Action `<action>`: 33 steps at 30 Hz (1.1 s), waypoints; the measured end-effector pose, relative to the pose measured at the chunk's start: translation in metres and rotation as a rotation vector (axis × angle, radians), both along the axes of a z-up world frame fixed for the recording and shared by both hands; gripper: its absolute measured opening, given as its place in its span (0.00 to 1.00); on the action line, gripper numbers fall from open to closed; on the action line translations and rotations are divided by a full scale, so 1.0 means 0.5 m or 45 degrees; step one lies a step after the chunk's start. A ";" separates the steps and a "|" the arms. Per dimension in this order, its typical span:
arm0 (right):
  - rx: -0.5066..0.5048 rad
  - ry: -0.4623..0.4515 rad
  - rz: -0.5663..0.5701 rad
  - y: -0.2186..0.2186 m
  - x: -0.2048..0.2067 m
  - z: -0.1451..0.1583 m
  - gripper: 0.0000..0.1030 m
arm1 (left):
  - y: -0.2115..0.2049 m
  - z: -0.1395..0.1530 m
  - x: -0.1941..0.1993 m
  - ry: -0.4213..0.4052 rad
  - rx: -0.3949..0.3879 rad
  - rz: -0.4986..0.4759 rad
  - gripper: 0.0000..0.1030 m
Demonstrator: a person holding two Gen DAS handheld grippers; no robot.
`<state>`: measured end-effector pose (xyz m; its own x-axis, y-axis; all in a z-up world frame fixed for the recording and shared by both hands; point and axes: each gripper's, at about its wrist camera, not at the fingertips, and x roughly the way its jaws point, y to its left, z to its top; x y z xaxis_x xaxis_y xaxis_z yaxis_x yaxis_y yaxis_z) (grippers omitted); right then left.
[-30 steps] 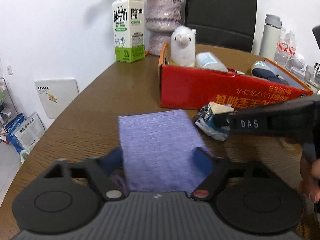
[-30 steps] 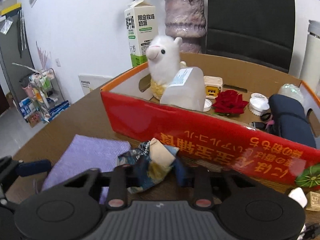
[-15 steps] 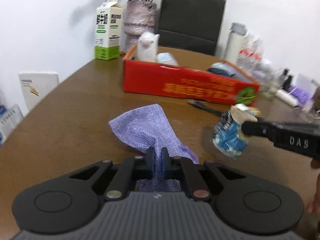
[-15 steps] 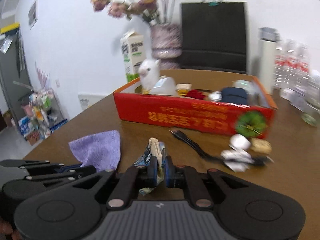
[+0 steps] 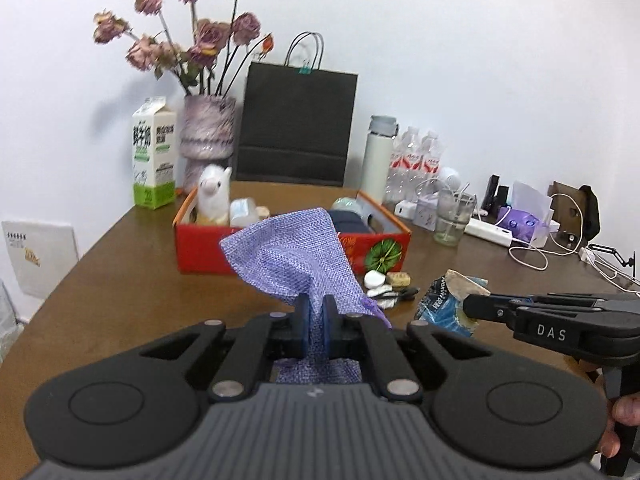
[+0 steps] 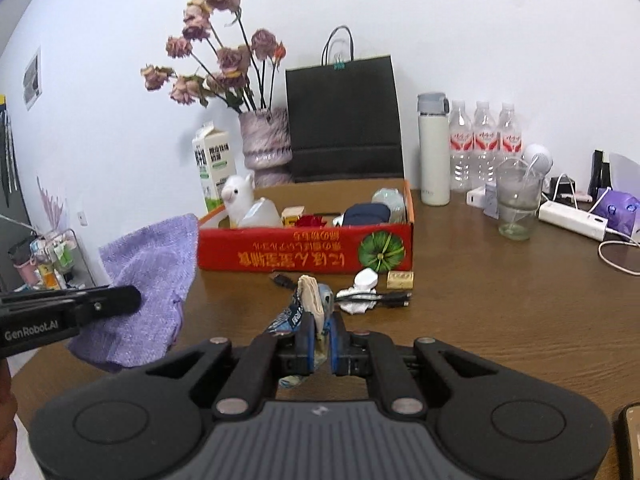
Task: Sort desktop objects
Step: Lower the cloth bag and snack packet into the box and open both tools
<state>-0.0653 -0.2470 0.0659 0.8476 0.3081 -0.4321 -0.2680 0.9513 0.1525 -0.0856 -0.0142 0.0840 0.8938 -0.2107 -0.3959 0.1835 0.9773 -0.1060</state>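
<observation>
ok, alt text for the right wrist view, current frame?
The right gripper is shut on a crumpled blue and tan snack wrapper above a brown wooden table. At left, the left gripper holds a purple woven cloth; behind stands a red cardboard box of small items.

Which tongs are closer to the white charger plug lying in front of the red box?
Right. The right tongs, shut on the crumpled wrapper, hang just short of the white charger plug. The left tongs, shut on the purple cloth, are farther out to its left.

Office-like room: brown meeting table (image 6: 500, 320), power strip (image 6: 572, 218), water bottles (image 6: 484, 144), dried-flower vase (image 6: 266, 146), white wall.
</observation>
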 end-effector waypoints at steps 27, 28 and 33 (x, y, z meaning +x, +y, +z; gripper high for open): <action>-0.107 0.308 0.015 0.111 0.774 0.042 0.08 | -0.040 -0.024 0.673 0.334 0.284 -0.156 0.47; -0.137 0.334 0.009 0.122 0.793 0.029 0.11 | -0.037 -0.023 0.671 0.320 0.291 -0.148 0.47; -0.229 0.348 -0.077 0.122 0.815 0.009 0.40 | 0.009 0.004 0.666 0.311 0.245 -0.101 0.51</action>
